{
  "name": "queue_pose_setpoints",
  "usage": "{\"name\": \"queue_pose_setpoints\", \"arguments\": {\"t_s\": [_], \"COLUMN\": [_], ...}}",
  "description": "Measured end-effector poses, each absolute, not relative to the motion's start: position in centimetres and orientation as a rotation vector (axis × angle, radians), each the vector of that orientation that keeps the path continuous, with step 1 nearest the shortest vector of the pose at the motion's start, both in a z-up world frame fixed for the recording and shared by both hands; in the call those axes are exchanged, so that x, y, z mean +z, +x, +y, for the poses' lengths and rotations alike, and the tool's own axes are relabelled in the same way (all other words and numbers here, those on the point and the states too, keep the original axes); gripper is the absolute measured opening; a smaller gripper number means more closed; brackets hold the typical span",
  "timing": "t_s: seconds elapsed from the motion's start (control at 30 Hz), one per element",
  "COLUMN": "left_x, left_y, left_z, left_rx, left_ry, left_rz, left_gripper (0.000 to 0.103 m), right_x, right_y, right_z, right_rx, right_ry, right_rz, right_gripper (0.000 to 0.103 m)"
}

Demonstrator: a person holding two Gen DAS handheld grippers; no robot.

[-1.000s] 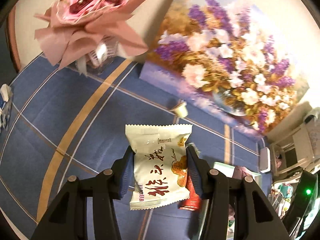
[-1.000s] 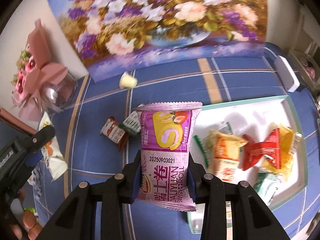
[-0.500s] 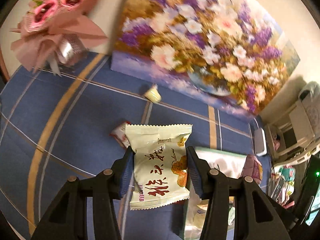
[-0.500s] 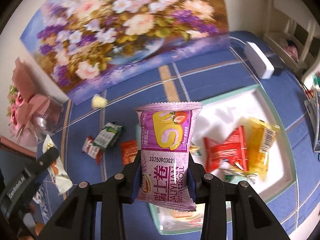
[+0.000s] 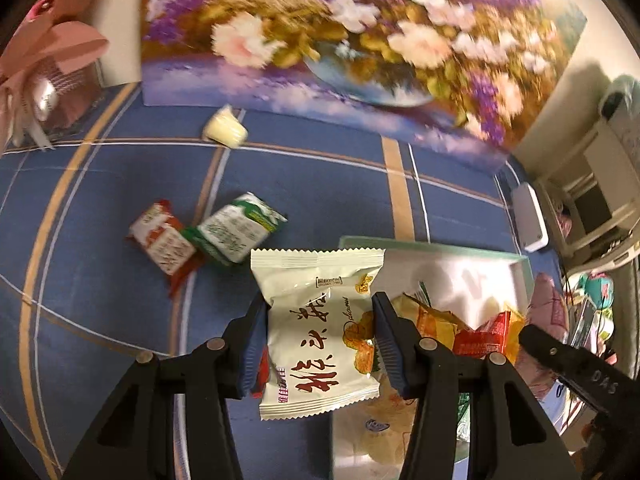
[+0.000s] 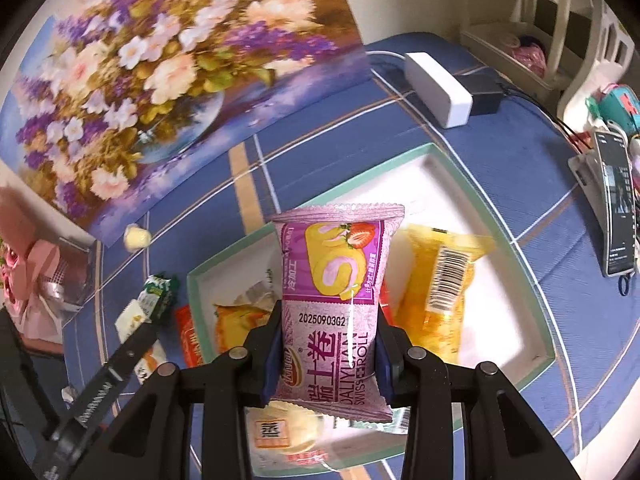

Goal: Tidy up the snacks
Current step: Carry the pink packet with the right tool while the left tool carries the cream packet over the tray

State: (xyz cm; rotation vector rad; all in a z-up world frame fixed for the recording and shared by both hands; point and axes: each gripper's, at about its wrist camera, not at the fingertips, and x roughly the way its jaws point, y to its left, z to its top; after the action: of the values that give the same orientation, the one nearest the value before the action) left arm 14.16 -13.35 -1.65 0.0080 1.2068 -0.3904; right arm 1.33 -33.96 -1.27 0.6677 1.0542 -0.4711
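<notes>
With both grippers clamping packets, the right gripper (image 6: pixel 326 356) holding the pink Swiss roll packet (image 6: pixel 336 300) and the left gripper (image 5: pixel 320 340) the cream packet (image 5: pixel 320 328), each needed lowering well inside the tray (image 6: pixel 532 264) rim before its 2 fingers parted.

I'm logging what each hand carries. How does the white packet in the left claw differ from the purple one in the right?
The white packet is cream with red calligraphy; the purple packet shows a strawberry Swiss roll. The white one is squarer, the purple one taller and narrower. Both are sealed, upright, pinched at the sides, near the tray.

We see the flower painting (image 5: pixel 340 40) blurred beyond the tongs, and the purple packet (image 6: pixel 336 312) hides tray (image 6: pixel 532 264) snacks.
</notes>
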Motion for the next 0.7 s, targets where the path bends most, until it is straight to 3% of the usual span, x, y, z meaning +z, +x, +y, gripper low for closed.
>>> {"name": "queue_pose_setpoints", "arguments": {"t_s": [0.7], "left_x": [-5.6], "left_y": [11.7], "left_z": [-19.6], "left_rx": [-0.495], "left_ry": [0.106], "left_rz": [1.273], "left_gripper": [0.053], "right_x": [-4.1], "right_y": [0.9], "right_z": [-35.3], "right_rx": [-0.486], "right_ry": [0.697], "right_rz": [1.115], "right_gripper": [0.040]}}
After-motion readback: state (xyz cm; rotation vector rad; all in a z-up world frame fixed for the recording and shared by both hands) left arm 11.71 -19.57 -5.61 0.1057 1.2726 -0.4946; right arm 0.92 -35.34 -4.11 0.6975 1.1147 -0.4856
